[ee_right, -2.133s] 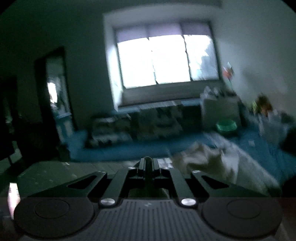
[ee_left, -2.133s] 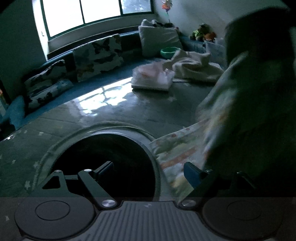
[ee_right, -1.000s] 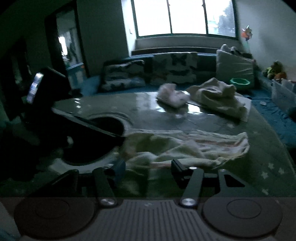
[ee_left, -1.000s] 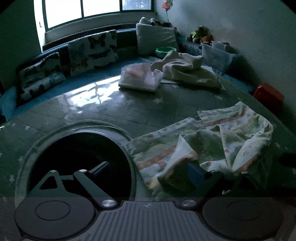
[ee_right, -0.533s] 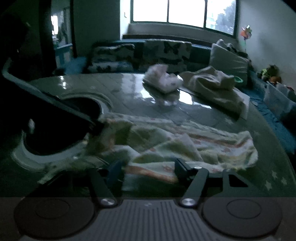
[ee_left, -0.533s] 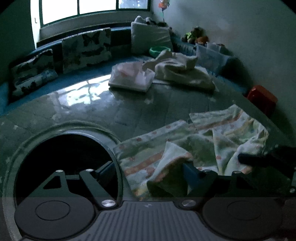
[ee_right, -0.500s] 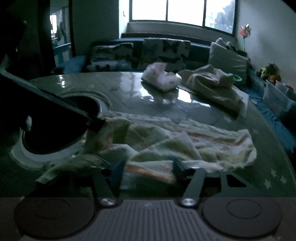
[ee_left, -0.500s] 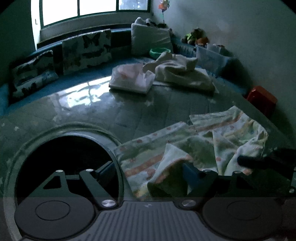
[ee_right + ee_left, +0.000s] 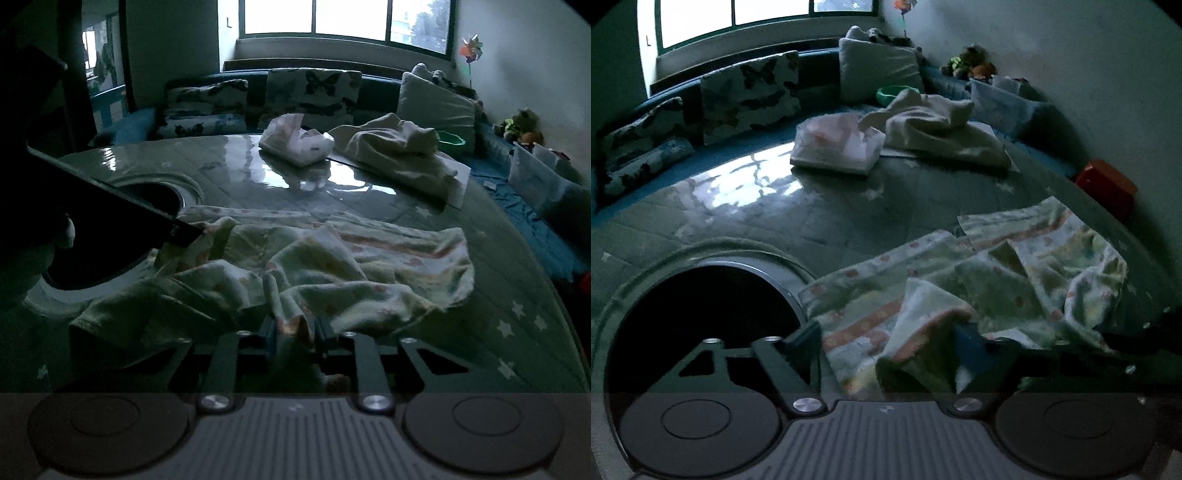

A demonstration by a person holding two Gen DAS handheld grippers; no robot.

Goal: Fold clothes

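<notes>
A pale printed garment (image 9: 979, 280) lies crumpled on the dark table, to the right of a round hole. It also shows in the right wrist view (image 9: 332, 266). My left gripper (image 9: 886, 339) is open, with a fold of the garment lying between its fingers. In the right wrist view the left gripper (image 9: 184, 230) touches the garment's left edge. My right gripper (image 9: 293, 328) is shut on a fold at the garment's near edge. In the left wrist view the right gripper is a dark shape at the far right edge.
A round hole (image 9: 701, 295) is sunk in the table (image 9: 775, 206) at the left. A folded white-pink cloth (image 9: 838, 144) and a cream heap (image 9: 934, 129) lie farther back. Cushions (image 9: 314, 96) line a bench behind. A red box (image 9: 1106, 188) stands at the right.
My right gripper's fingers, open around the garment's near edge half a second ago, have closed on a fold. The left gripper has stayed open on the garment's left part.
</notes>
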